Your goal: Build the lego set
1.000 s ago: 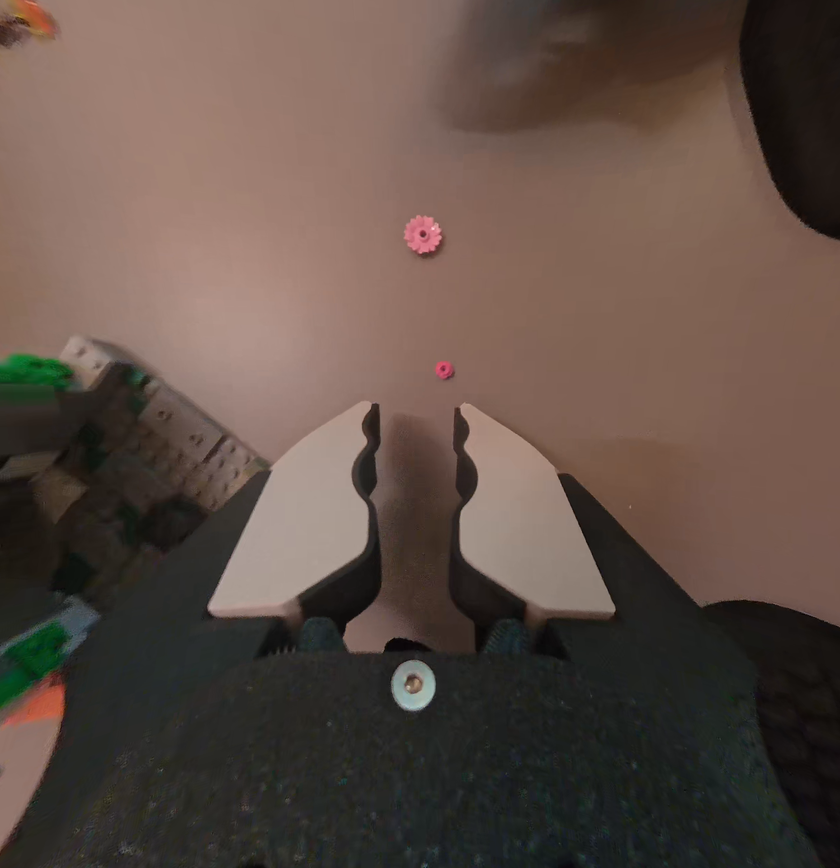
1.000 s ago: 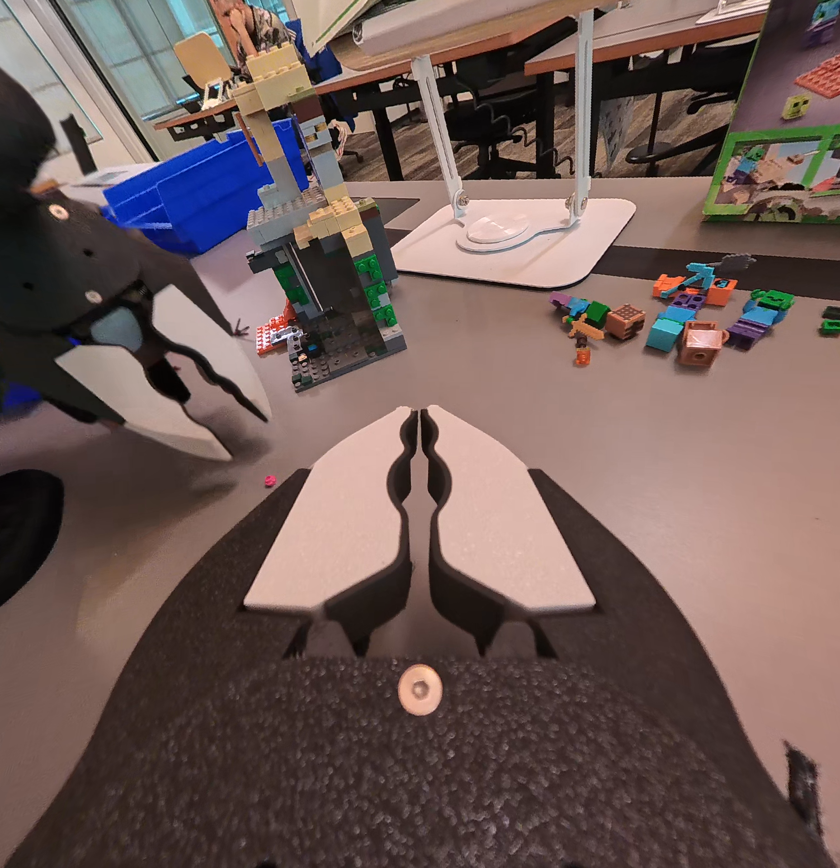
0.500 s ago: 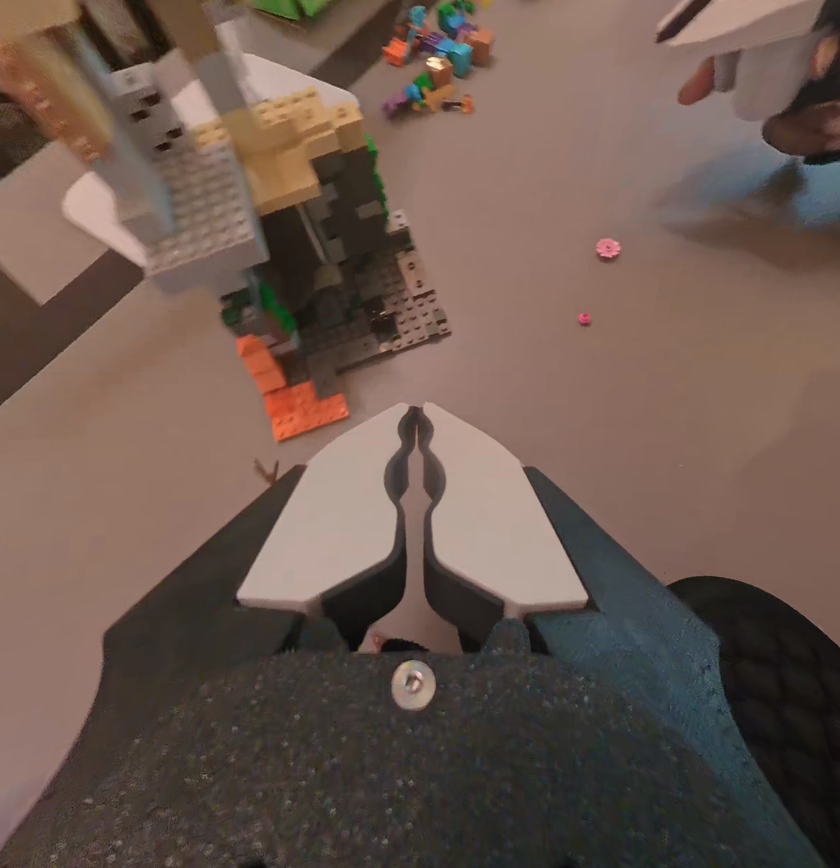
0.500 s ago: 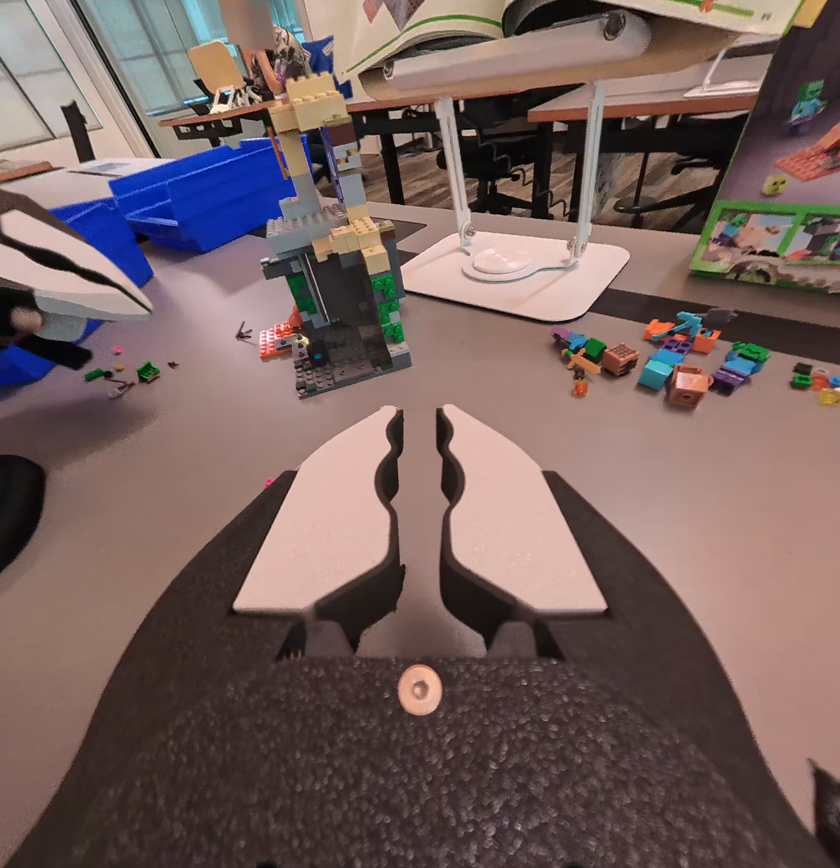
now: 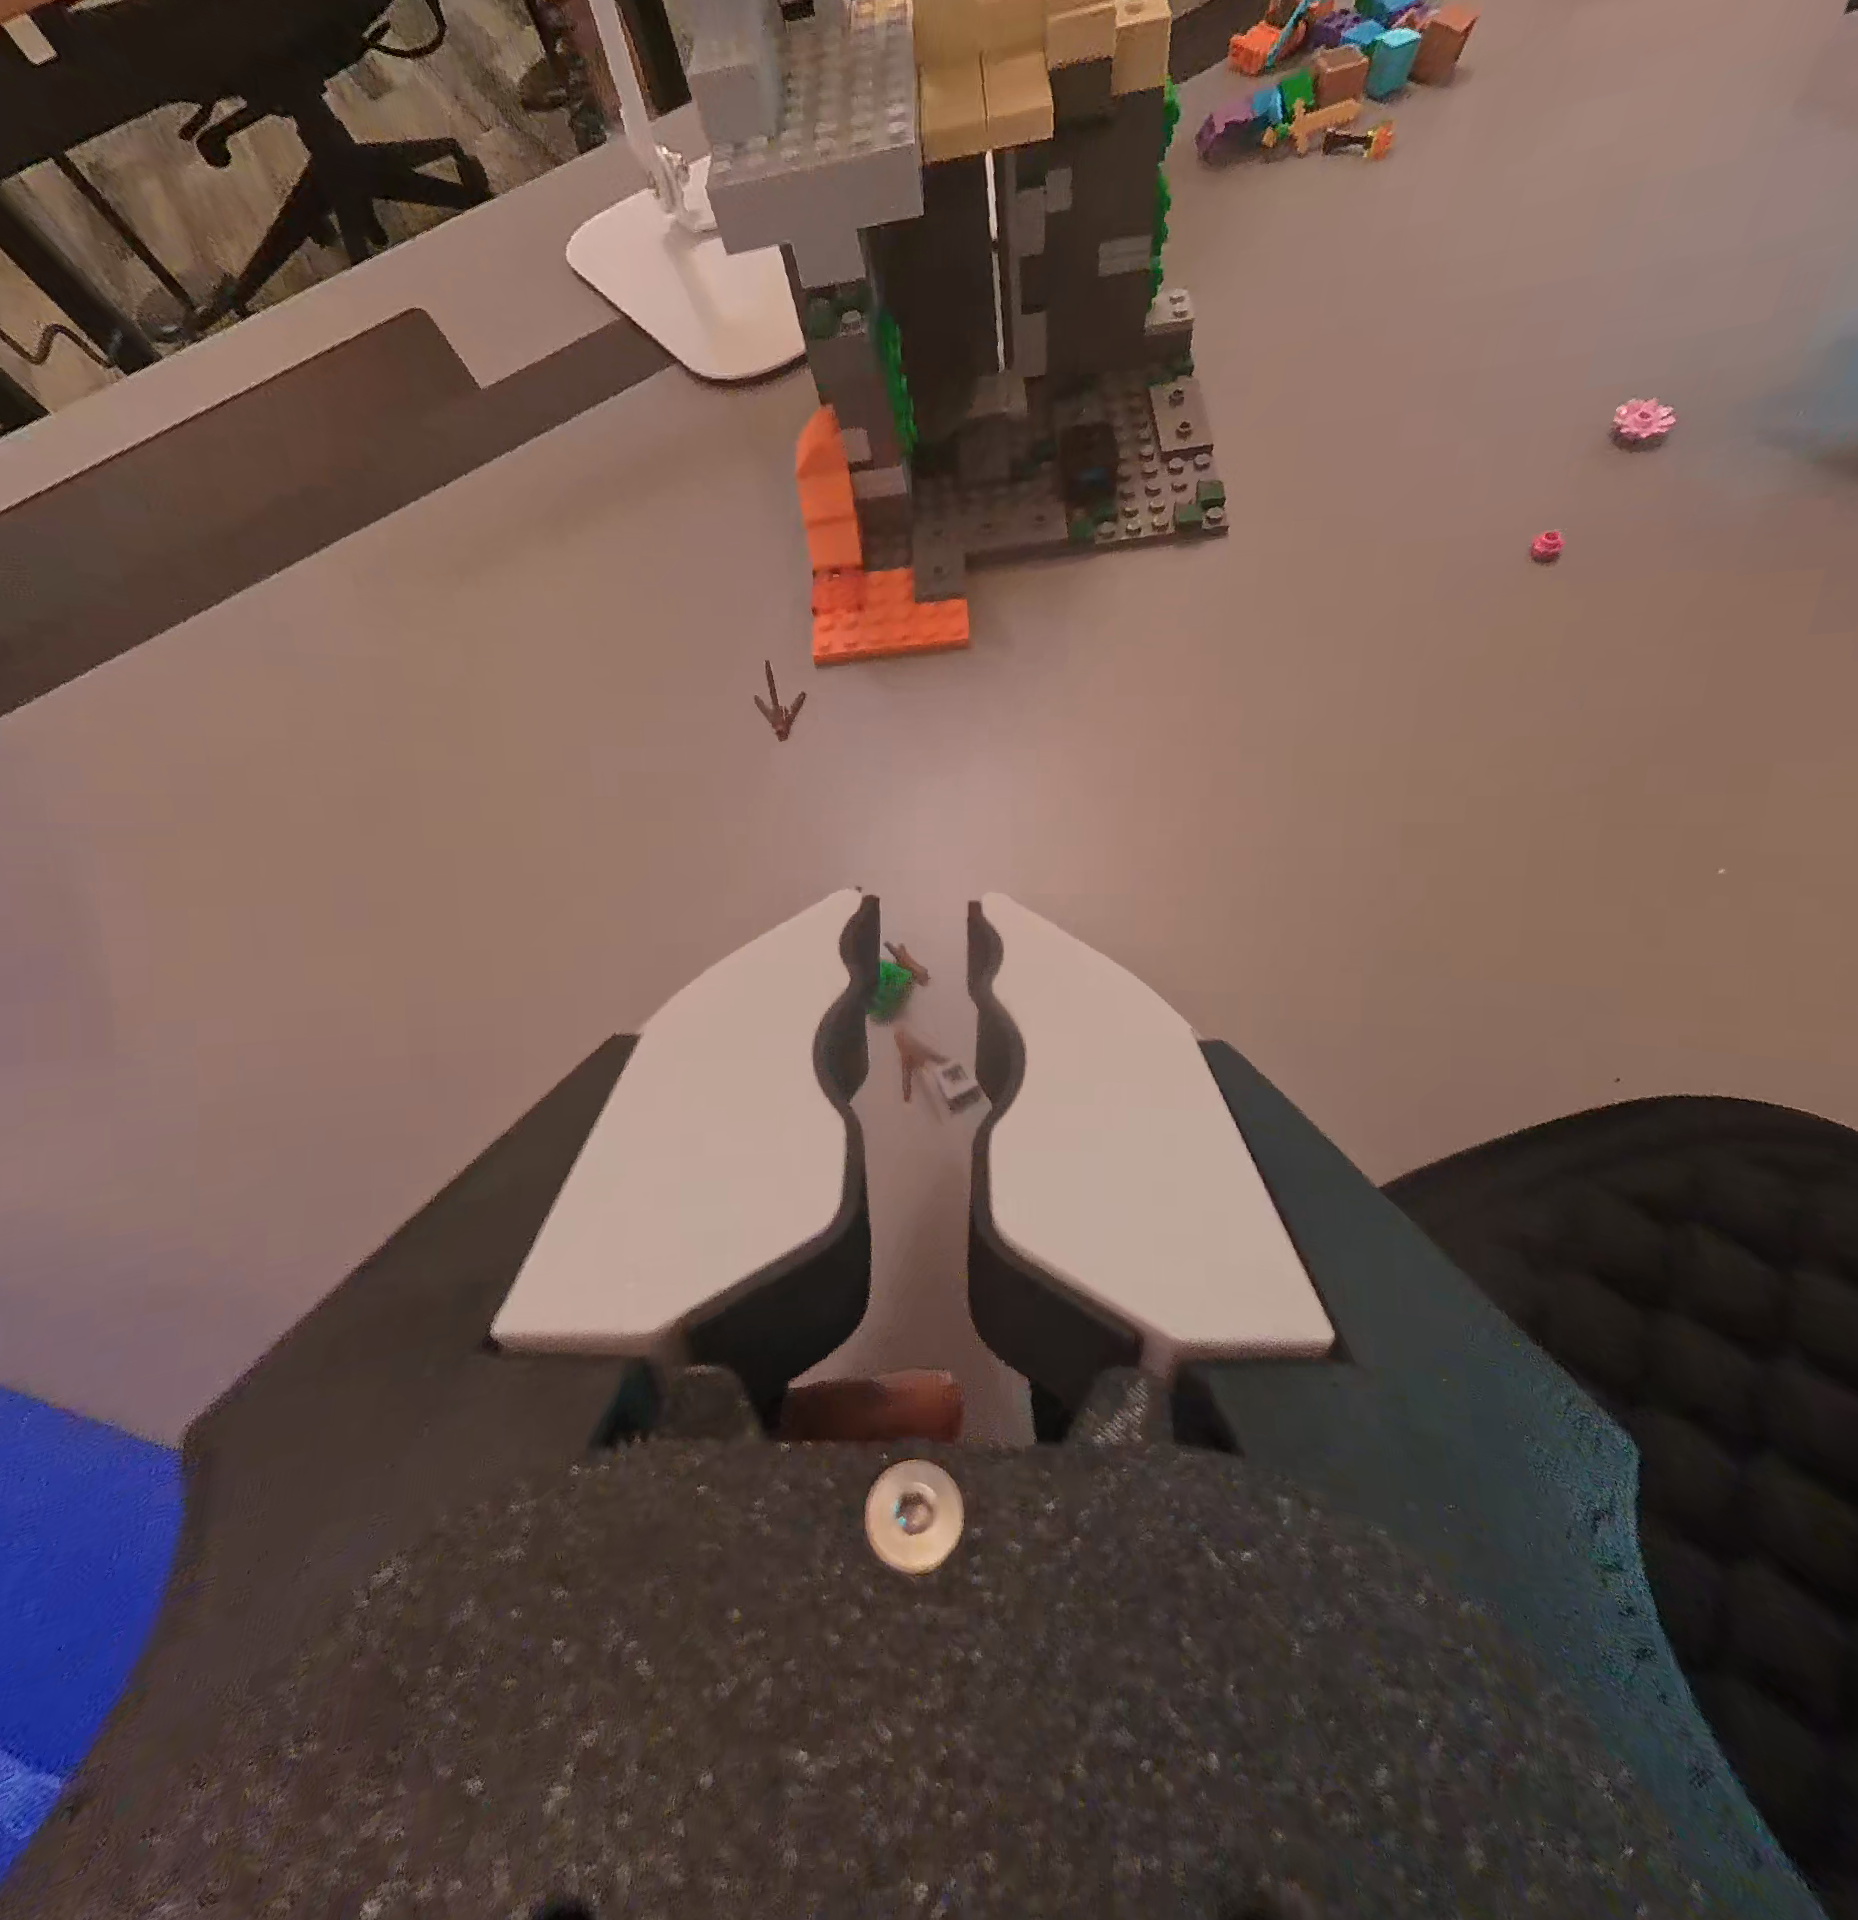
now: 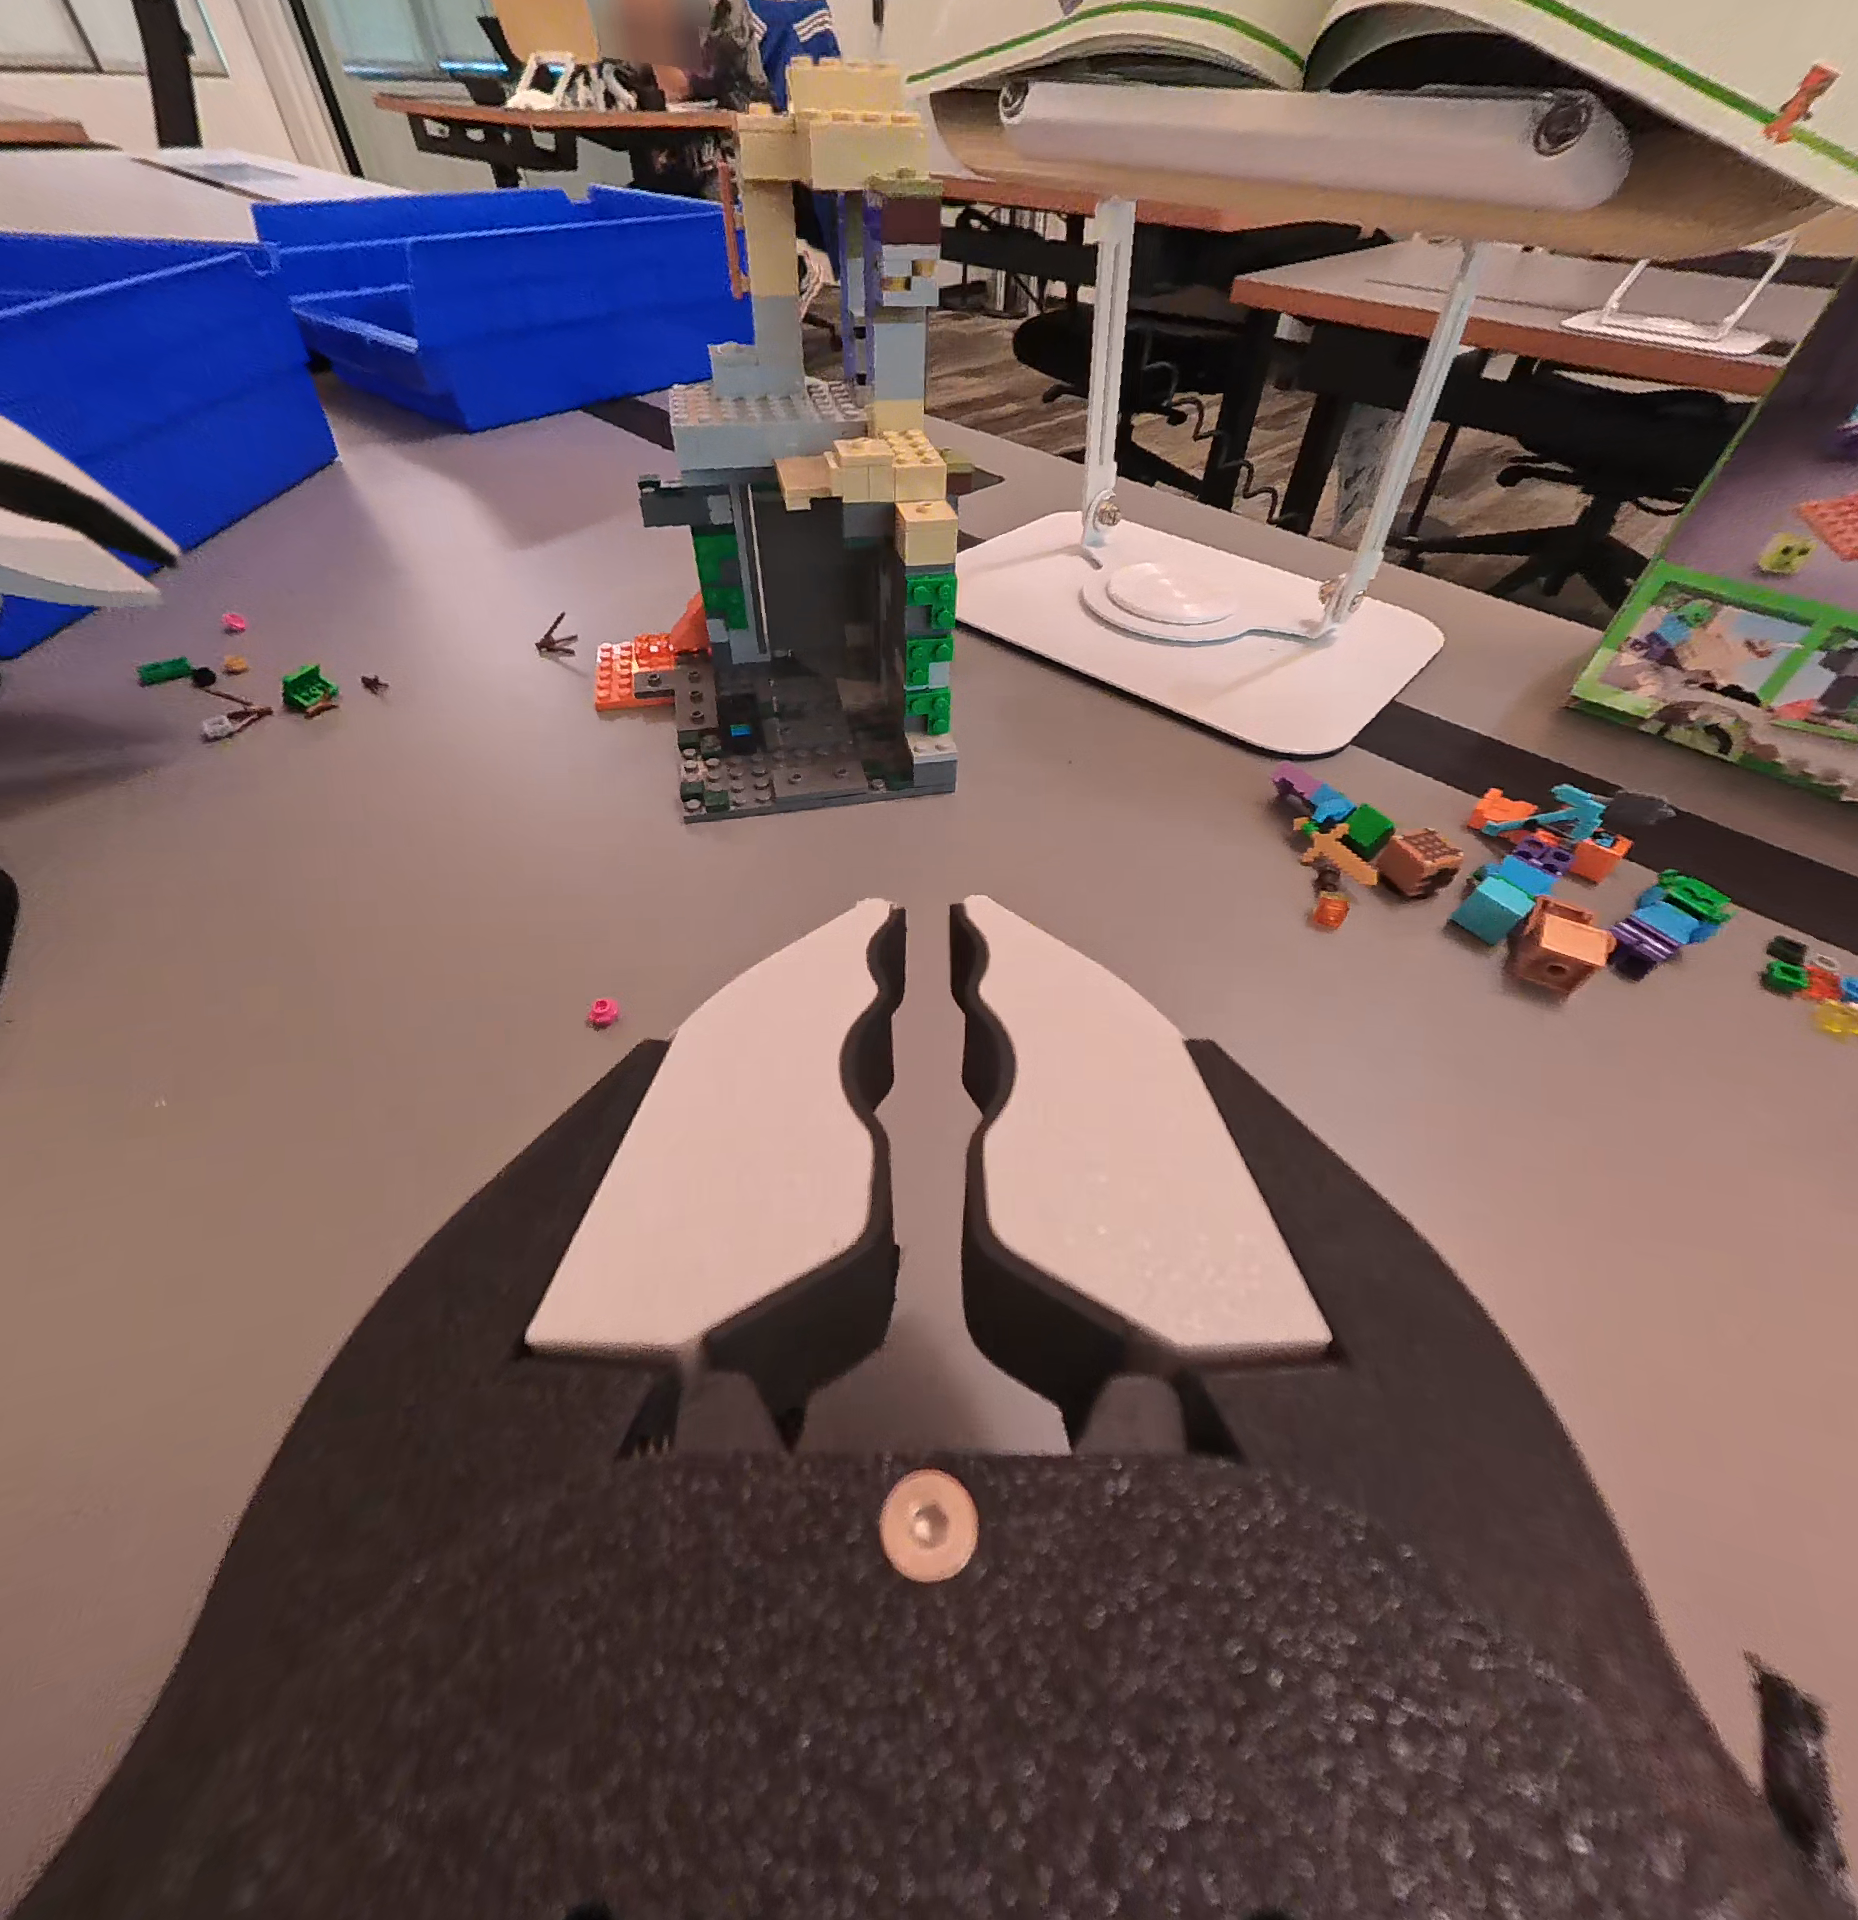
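Standing upright mid-table is the half-built lego tower (image 6: 813, 582), while the left gripper (image 5: 914, 909), fingers narrowly parted and holding nothing, is hovering over small loose pieces (image 5: 889, 987) beside a blue bin (image 6: 146, 384), and the right gripper (image 6: 927, 914) is hanging narrowly parted, empty.

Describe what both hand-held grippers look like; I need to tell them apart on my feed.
They look identical. The left hand-held gripper and right hand-held gripper each have two flat pale grey fingers with wavy black inner edges, a black textured body and one silver screw at its centre. No cables or markings show.
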A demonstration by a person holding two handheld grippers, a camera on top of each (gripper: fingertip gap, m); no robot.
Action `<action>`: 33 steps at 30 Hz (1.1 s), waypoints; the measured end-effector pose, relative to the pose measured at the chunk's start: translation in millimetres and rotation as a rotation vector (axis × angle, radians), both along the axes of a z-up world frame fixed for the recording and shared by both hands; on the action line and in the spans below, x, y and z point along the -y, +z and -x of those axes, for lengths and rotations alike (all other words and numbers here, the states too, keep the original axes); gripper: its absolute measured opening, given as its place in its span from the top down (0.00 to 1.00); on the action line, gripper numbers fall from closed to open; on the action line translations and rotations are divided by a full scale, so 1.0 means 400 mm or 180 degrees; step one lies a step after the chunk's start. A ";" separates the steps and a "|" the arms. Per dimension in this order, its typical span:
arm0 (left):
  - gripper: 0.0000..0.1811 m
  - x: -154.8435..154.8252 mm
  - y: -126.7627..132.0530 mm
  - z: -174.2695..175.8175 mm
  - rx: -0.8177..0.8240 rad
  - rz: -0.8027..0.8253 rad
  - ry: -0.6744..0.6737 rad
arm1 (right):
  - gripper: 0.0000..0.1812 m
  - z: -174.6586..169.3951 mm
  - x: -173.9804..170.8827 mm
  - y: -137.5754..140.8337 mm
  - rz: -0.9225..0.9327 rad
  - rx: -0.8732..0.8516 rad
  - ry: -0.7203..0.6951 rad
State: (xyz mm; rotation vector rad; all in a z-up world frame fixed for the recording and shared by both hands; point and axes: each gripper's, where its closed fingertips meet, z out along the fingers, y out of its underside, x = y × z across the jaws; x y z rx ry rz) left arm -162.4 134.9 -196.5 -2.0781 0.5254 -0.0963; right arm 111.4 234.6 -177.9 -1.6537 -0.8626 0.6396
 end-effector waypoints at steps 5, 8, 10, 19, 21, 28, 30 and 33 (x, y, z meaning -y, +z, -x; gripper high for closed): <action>0.90 0.033 -0.024 0.035 -0.0046 0.0197 0.0142 | 0.96 -0.002 -0.002 0.003 0.0140 -0.0188 0.0013; 0.90 0.056 -0.039 0.065 -0.0219 0.0303 0.0173 | 0.96 -0.002 -0.001 0.007 0.0128 -0.0220 0.0036; 0.91 0.071 -0.050 0.066 -0.0196 0.0413 0.0107 | 0.95 -0.001 0.001 0.009 0.0114 -0.0217 0.0053; 0.85 0.109 -0.095 0.098 -0.0524 0.0905 0.0270 | 0.95 0.005 0.006 -0.004 0.0176 -0.0161 0.0108; 0.85 0.098 -0.092 0.126 -0.0583 0.0865 0.0432 | 0.95 0.007 0.007 -0.006 0.0188 -0.0151 0.0125; 0.83 0.076 -0.107 0.149 -0.0695 0.0956 0.0475 | 0.95 0.006 0.010 0.000 0.0152 -0.0130 0.0130; 0.86 0.070 -0.094 0.118 -0.0550 0.0877 0.0354 | 0.95 0.005 0.009 0.000 0.0151 -0.0130 0.0125; 0.87 0.067 -0.081 0.080 -0.0389 0.0802 0.0211 | 0.95 0.008 0.011 -0.002 0.0165 -0.0124 0.0144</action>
